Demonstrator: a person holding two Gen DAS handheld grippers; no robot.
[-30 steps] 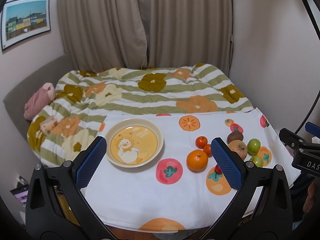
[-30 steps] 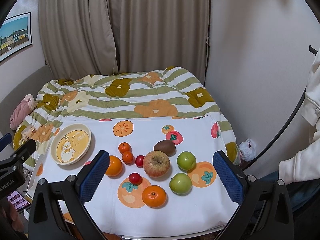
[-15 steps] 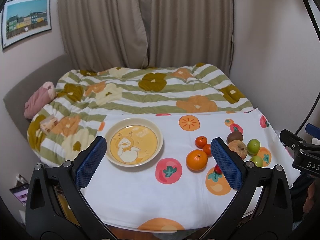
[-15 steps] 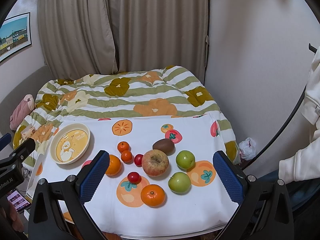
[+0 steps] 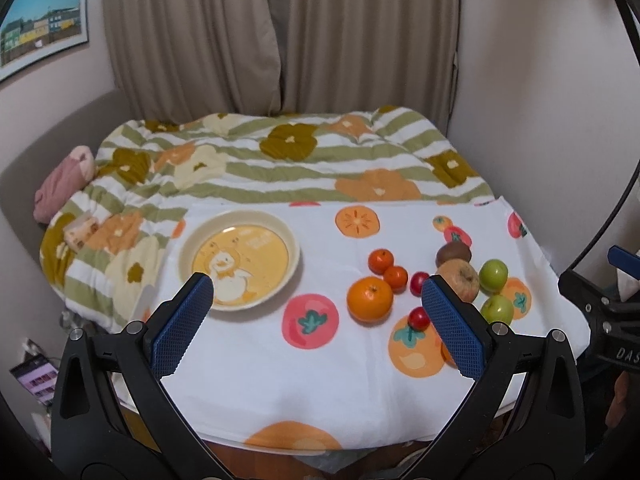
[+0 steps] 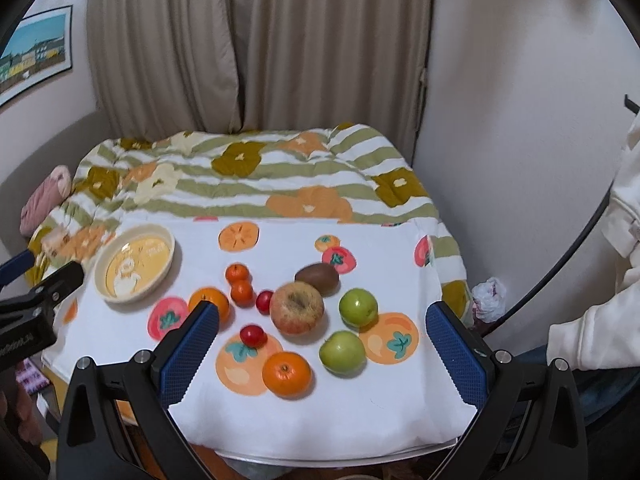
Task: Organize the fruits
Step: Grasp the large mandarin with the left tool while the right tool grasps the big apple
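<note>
Right wrist view: the fruit sits clustered on the white fruit-print cloth [image 6: 360,412] over the worktop. A big blotchy apple [image 6: 296,307] is at the centre, a brown kiwi [image 6: 317,278] touching it just behind. Two green apples [image 6: 358,306] lie to its right, one nearer the camera [image 6: 342,352]. A large orange [image 6: 286,373] sits closest to the front edge, another orange [image 6: 209,303] peeks out behind the left blue pad, and two small tangerines [image 6: 237,273] sit side by side near it. Two little red fruits, one [image 6: 264,301] beside the apple and one [image 6: 253,335] on a printed persimmon.

The cream plate [image 6: 105,286] with the duck picture stands well apart at the left, nothing on it.

The right gripper [image 6: 322,350] hangs above the near edge, fingers spread wide, gripping nothing. In the left wrist view, the left gripper [image 5: 316,324] is likewise spread wide and empty, framing the plate [image 5: 294,254] and the orange [image 5: 369,299].

Beyond the cloth lies a bed under a green-striped floral quilt [image 6: 256,184], beige curtains [image 6: 260,40] behind it, and a framed picture [image 5: 42,24] on the left wall.
</note>
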